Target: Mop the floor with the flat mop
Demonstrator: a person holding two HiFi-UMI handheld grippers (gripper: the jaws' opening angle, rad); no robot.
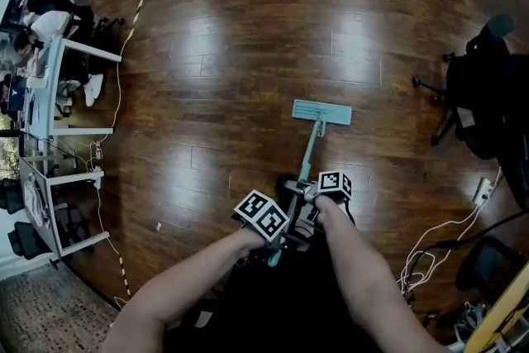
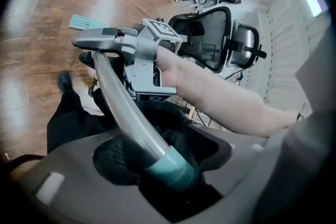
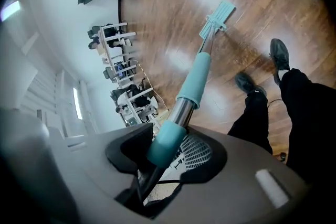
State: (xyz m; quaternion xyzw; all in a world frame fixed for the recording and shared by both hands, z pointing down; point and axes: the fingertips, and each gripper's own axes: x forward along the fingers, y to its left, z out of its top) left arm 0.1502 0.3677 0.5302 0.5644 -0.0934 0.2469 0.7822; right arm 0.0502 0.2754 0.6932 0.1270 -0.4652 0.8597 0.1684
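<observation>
Left gripper (image 2: 168, 178): jaws at widest, teal end of handle (image 2: 122, 107) lying loose between them, pads not pressing. Right gripper (image 3: 167, 150): jaws narrowed, clamped on teal section further down the handle. Flat mop (image 3: 197, 78) slants forward from both. Mop head (image 1: 321, 112) flat on floor (image 1: 248, 54), well ahead. Likely light, stiff pole. Bare metal probably slippery, so grip teal sleeves.

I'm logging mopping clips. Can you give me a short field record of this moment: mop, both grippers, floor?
mop head: flat on the wooden floor
mop handle: slants up from the head to both grippers
left gripper: jaws open, handle's teal end between them
right gripper: jaws shut on the handle's teal sleeve
</observation>
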